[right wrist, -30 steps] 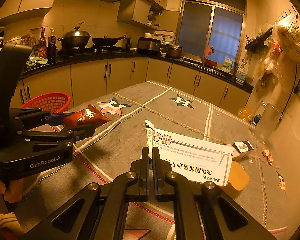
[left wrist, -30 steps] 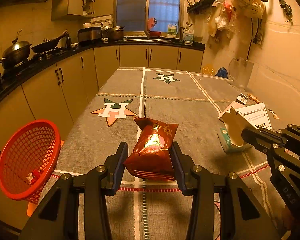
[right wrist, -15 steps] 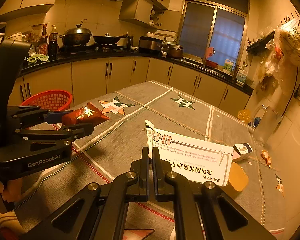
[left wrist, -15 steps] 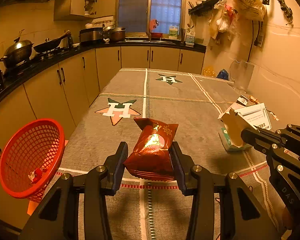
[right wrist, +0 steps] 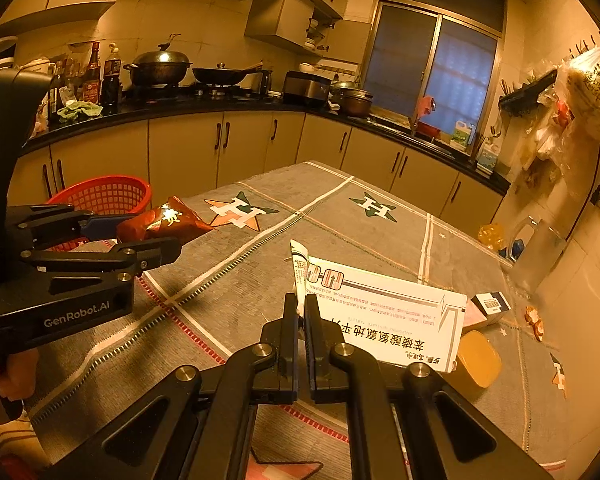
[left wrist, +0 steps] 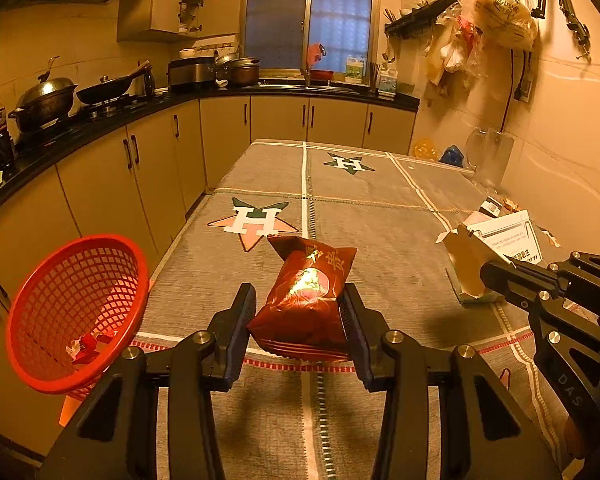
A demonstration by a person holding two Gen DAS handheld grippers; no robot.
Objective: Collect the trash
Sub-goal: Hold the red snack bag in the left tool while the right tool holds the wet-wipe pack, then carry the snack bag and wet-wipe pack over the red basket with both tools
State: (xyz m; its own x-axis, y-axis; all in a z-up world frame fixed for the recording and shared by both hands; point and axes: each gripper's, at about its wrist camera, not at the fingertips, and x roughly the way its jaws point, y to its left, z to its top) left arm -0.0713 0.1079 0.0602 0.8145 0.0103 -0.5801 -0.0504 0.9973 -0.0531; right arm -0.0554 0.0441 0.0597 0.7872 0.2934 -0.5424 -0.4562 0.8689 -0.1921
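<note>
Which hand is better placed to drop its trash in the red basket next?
Left. The left gripper holds the red snack bag close to the red basket, whereas the right gripper, pinching the white box, is farther away.

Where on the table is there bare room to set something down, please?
The cloth lies bare between the two star emblems and down its middle, ahead of the red snack bag. The right edge by the wall is crowded: white carton, small boxes, scraps.
</note>
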